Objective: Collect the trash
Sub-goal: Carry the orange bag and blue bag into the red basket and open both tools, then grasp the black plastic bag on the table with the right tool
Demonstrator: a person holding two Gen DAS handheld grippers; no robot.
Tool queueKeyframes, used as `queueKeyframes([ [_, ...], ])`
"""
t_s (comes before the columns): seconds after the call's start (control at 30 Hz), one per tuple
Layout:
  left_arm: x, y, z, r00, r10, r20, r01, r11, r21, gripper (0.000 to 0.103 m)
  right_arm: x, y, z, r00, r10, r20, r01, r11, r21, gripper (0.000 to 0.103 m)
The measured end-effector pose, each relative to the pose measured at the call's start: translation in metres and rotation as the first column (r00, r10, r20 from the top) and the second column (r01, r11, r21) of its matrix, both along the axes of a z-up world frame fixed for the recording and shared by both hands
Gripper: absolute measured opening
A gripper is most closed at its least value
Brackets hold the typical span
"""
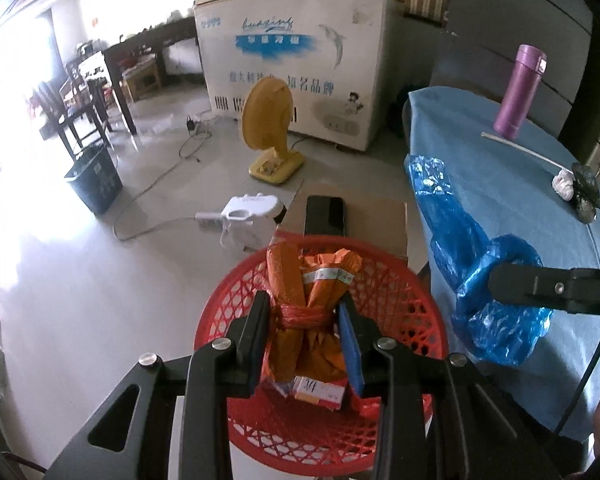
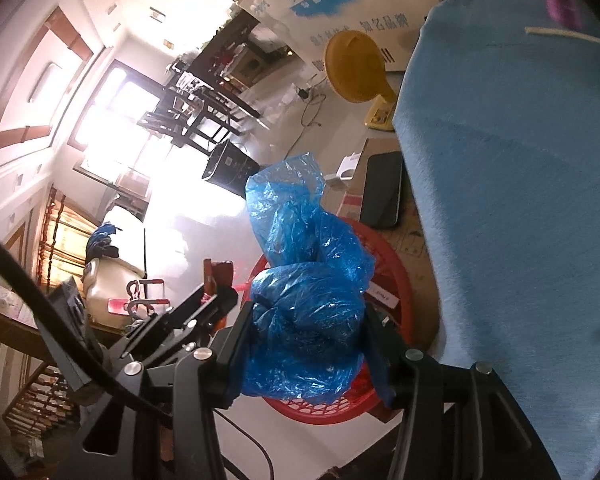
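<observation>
My left gripper (image 1: 304, 340) has its jaws clamped on a crumpled orange plastic bundle (image 1: 312, 300), tied at the waist with a twisted red strip, glossy and creased; it hangs just over the red basket (image 1: 396, 280), a round plastic one with open lattice walls. A small red-and-white printed carton (image 1: 320, 390) shows under the bundle, inside the basket. My right gripper (image 2: 306, 332) has its jaws closed on a blue plastic bag (image 2: 308, 280), thin, shiny, crinkled film bunched into a lump with a loose tail sticking up; it sits over the basket's rim (image 2: 396, 268). In the left view that bag (image 1: 496, 292) hangs beside the surface edge, which is covered in a matte blue cloth (image 1: 500, 184). On the surface: a purple cylindrical flask (image 1: 520, 92) standing upright, a thin pale stick (image 1: 520, 150) lying flat, and at its end a white wad touching a dark crumpled scrap (image 1: 580, 188). Behind the basket is a flat cardboard box (image 1: 384, 220) with a dark glossy slab (image 1: 326, 216) on it. On the smooth grey floor: yellow round fan (image 1: 268, 120), white plastic appliance (image 1: 248, 216) with cord, dark bin (image 1: 94, 180), white chest freezer (image 1: 296, 68) with blue print.
</observation>
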State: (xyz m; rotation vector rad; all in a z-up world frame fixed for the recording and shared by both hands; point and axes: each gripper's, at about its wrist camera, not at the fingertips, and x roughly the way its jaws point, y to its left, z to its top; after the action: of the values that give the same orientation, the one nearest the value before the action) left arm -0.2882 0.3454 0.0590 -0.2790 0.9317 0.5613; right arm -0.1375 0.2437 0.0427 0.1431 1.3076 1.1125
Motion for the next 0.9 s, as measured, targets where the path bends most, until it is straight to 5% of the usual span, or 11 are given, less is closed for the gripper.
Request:
queueKeyframes([
  [0.1,-0.006,0.003,-0.004,1.0,0.004,0.004,-0.004,1.0,-0.028,0.036,0.0,0.008,-0.008,0.999,0.009,-0.037,-0.009,1.0,0.002,0.059],
  [0.23,-0.01,0.004,-0.005,1.0,0.016,0.007,-0.016,1.0,-0.026,0.055,0.003,0.014,-0.018,0.996,0.005,-0.085,-0.005,1.0,0.005,0.063],
  [0.9,0.008,-0.02,0.002,0.999,-0.044,-0.006,0.044,0.999,-0.001,0.057,0.042,-0.058,-0.014,0.974,-0.2,-0.108,0.212,0.971,0.113,0.066],
])
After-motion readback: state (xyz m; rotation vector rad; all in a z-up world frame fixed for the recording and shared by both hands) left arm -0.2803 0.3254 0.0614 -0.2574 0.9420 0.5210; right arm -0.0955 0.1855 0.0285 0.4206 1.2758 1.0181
